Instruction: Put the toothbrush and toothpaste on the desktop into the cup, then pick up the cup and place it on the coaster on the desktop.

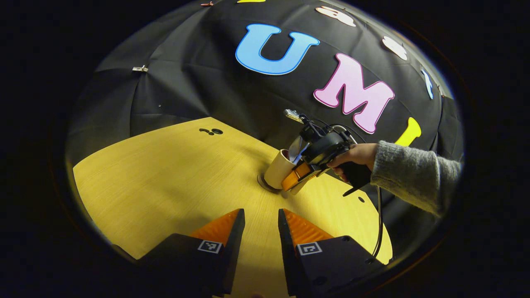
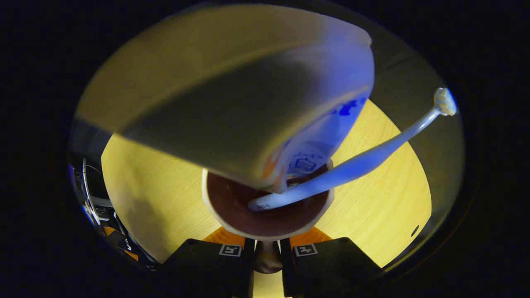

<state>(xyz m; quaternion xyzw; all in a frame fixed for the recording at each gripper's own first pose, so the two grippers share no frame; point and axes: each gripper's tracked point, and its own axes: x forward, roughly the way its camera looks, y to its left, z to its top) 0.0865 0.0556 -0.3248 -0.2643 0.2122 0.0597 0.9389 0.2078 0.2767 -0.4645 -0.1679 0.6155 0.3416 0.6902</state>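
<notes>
Two tongs: left tongs (image 1: 261,225) parted over bare surface (image 1: 174,178), gripping nothing. Far ahead of them, right tongs (image 1: 295,179) clamped on tilted cup (image 1: 278,169) at coaster (image 1: 265,185), hand (image 1: 352,159) behind. Right gripper view, just ahead of right tongs (image 2: 267,244): cup (image 2: 265,231) holding toothpaste (image 2: 248,107) and toothbrush (image 2: 356,163).

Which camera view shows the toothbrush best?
The right gripper view. There the toothbrush shows whole, leaning in the cup beside the toothpaste tube, bristle head up at the right. In the left gripper view, the cup is far off, and I cannot tell the toothbrush among its contents.
</notes>
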